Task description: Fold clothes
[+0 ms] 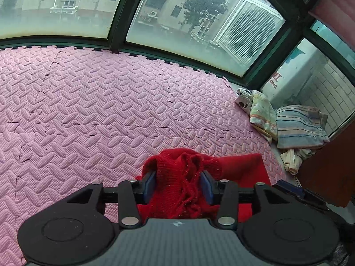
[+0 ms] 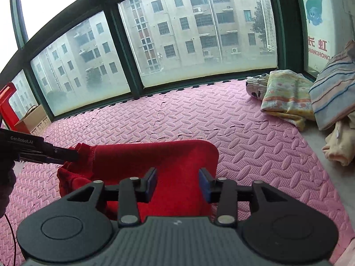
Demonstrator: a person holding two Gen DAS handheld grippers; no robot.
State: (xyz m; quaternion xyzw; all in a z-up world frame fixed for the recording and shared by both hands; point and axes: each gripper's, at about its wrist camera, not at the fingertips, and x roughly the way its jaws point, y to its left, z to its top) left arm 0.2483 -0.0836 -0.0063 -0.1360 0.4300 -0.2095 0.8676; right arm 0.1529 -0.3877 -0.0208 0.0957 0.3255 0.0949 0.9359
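A red knit garment [image 2: 155,155] lies folded on the pink foam mat [image 2: 199,115], with its far edge straight and its right corner rounded. In the left wrist view a bunched, ribbed part of the red garment [image 1: 177,177] stands between the blue pads of my left gripper [image 1: 178,181], whose jaws are apart and loose around it. The right wrist view shows the left gripper [image 2: 66,155] at the garment's left corner. My right gripper [image 2: 177,179] hovers open over the flat near part of the garment, with nothing between its fingers.
Folded cloths are piled at the mat's right end: a flowered yellow one [image 2: 286,95], a striped one [image 2: 332,93] and a cream one [image 2: 339,148]. Windows [image 2: 199,33] border the far side. A cardboard box [image 2: 33,117] sits far left. A brown cabinet [image 1: 328,166] stands at the right.
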